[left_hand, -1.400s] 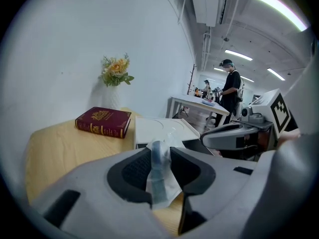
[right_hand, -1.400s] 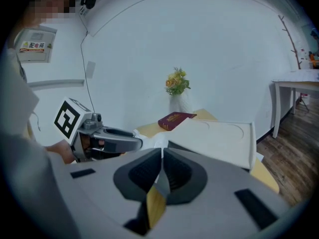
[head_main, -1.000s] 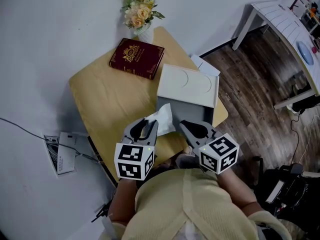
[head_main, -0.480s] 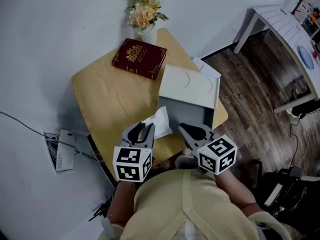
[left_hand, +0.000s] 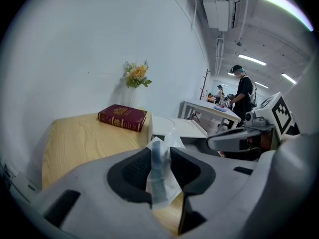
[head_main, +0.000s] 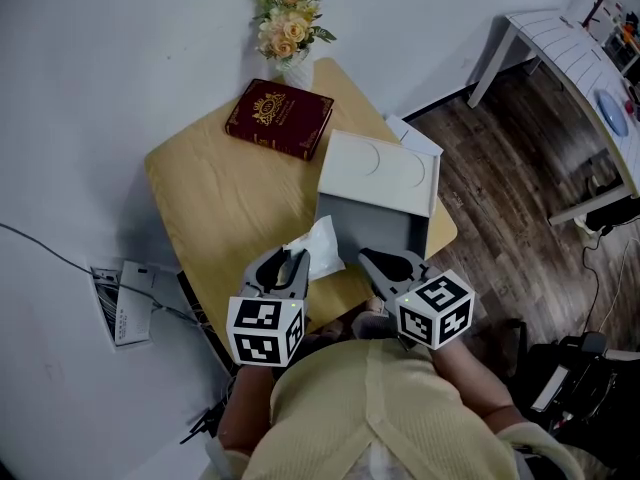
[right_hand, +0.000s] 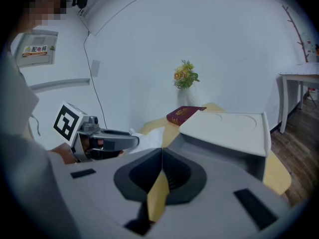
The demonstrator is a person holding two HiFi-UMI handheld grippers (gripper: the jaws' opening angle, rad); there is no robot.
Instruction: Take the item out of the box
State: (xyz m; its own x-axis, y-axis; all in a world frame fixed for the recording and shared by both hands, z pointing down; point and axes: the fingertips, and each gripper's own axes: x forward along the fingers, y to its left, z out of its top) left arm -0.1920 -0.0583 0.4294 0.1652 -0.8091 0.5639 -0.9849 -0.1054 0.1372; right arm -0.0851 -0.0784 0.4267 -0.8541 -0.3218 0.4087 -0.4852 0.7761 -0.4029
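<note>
Lower centre of the head view: both grippers side by side above the person's yellow-clad torso, both angled forward and down toward the tan table [head_main: 210, 198]. The left gripper [head_main: 289, 260] sits lower left of the grey box [head_main: 372, 230], and the right gripper [head_main: 384, 259] is at the box's near edge. The white packet [head_main: 320, 243] sticks up and right from the left tips, outside the box and against its left wall in the frame. The box's white lid [head_main: 378, 171] is swung open toward the upper side, and its inside reads as plain shadowed grey. A red book [head_main: 278, 118] and flowers [head_main: 290, 26] lie toward the top.

Left gripper view: the left gripper [left_hand: 160, 156] has its jaws partly closed, with the pads pinching a clear-wrapped packet [left_hand: 159, 180] that has a bluish strip inside. It stands upright between the jaws. The right gripper [left_hand: 234, 139] is at mid right. The box lid [left_hand: 179, 126] is behind the packet, and the book [left_hand: 123, 117] is at centre left.

Right gripper view: the right gripper [right_hand: 162, 154] has its jaw tips meeting, with nothing between them. Table wood shows through the slit below. The box [right_hand: 219, 151] fills the centre right under its raised lid [right_hand: 229, 126]. At left is the left gripper [right_hand: 107, 141], with the white packet [right_hand: 149, 138] at its tips, clear of the box.
</note>
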